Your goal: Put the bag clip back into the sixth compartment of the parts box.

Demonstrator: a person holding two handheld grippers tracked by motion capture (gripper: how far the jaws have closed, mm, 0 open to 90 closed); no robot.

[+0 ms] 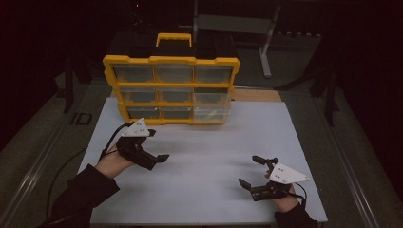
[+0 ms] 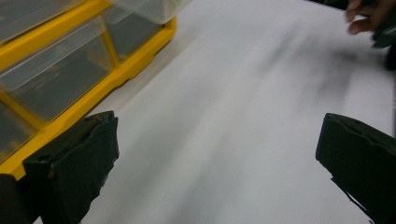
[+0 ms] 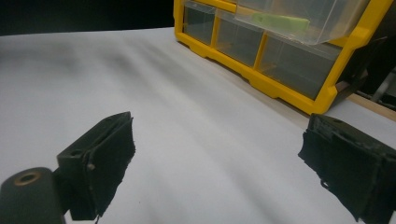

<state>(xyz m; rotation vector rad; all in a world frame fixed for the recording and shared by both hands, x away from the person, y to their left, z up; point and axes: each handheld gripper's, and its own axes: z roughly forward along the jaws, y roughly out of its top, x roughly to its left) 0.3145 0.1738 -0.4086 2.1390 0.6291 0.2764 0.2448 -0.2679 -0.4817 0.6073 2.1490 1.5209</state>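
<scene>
Standing beyond both open grippers, left gripper nearest: yellow organizer.

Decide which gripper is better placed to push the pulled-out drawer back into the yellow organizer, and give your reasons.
Probably the left. The left gripper hovers close to the yellow organizer, jaws open; the right gripper sits farther back near the white mat's front edge. The pulled-out drawer is bottom right, though, so it is close.
</scene>
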